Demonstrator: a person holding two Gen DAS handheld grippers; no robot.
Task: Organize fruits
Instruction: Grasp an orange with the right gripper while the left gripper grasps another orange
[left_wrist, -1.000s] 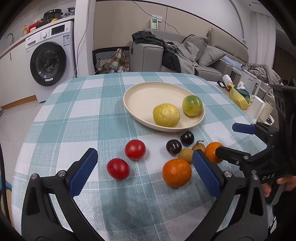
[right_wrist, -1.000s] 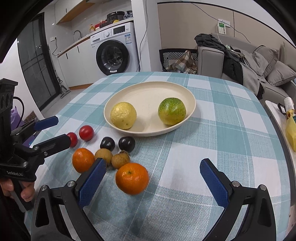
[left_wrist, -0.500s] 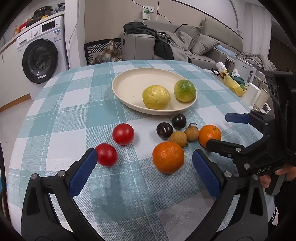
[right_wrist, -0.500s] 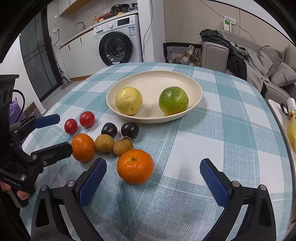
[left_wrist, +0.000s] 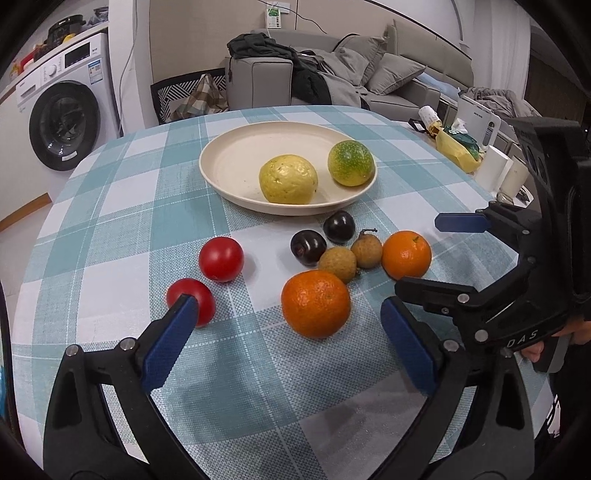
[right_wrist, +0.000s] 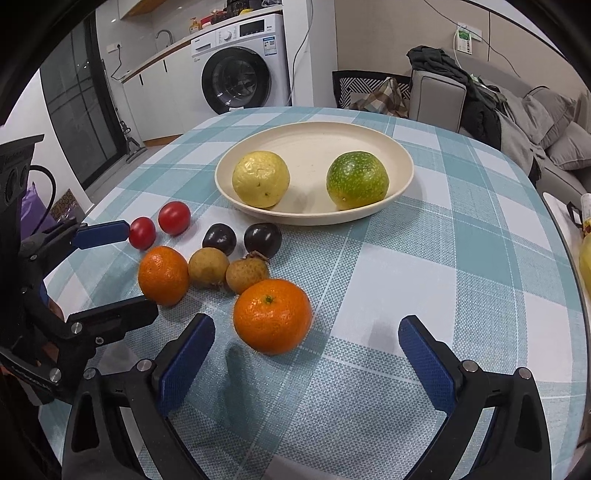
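A cream plate holds a yellow fruit and a green fruit. On the checked cloth lie two red tomatoes, two dark plums, two brown longans and two oranges. My left gripper is open just short of one orange. My right gripper is open just short of the other orange. Both are empty.
A washing machine stands beyond the table at the back, a grey sofa with clothes beside it. A yellow bag and white items sit on a side surface past the table's right edge.
Both grippers have moved forward and lower toward the loose fruit, each nearing an orange. No fruit has moved.
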